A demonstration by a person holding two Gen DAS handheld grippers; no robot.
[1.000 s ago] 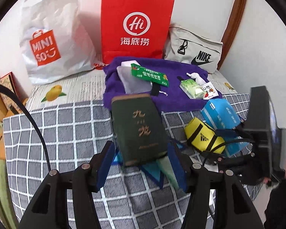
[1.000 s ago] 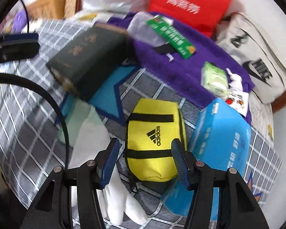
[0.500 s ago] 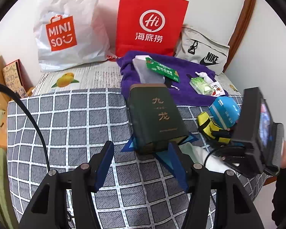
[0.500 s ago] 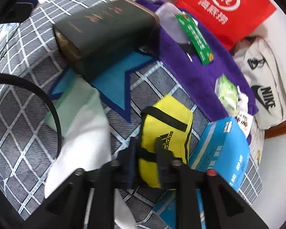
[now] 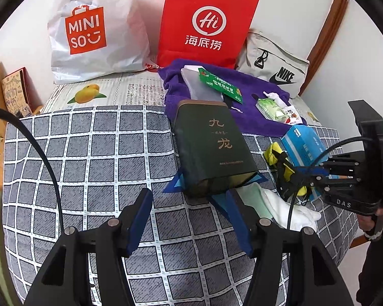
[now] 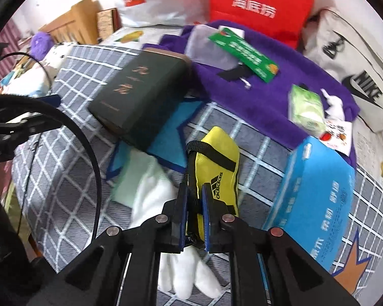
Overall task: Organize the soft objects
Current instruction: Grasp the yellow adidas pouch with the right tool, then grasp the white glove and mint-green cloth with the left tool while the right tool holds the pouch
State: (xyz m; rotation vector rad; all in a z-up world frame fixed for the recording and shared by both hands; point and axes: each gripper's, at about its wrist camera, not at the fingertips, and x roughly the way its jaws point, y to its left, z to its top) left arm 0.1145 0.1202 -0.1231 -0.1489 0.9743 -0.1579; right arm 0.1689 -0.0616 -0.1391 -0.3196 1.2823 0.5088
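Left wrist view: your left gripper (image 5: pixel 189 219) hung with its fingers spread and nothing between them, over the checked bedspread (image 5: pixel 89 158). The dark green box (image 5: pixel 213 148) lay just beyond the fingertips, nearer the right-hand finger, with the white glove (image 5: pixel 291 204) off to that finger's outer side. Farther right, your right gripper (image 5: pixel 291 172) had the yellow pouch (image 5: pixel 274 153) pinched and bunched. Keep the left clear of that cable.

Right wrist view: the right gripper (image 6: pixel 194 199) had just clamped down; its fingers (image 6: pixel 182 204) were clenched on the near edge of the yellow pouch (image 6: pixel 217 163), which stuck up ahead of the tips. It was only a fold of fabric, so the grip was probably thin: lift slowly and watch the strap. The blue tissue pack (image 6: pixel 316 191) sat right of the fingers, the white glove (image 6: pixel 166 193) left and under them. The purple towel (image 6: pixel 280 97) lay well ahead.
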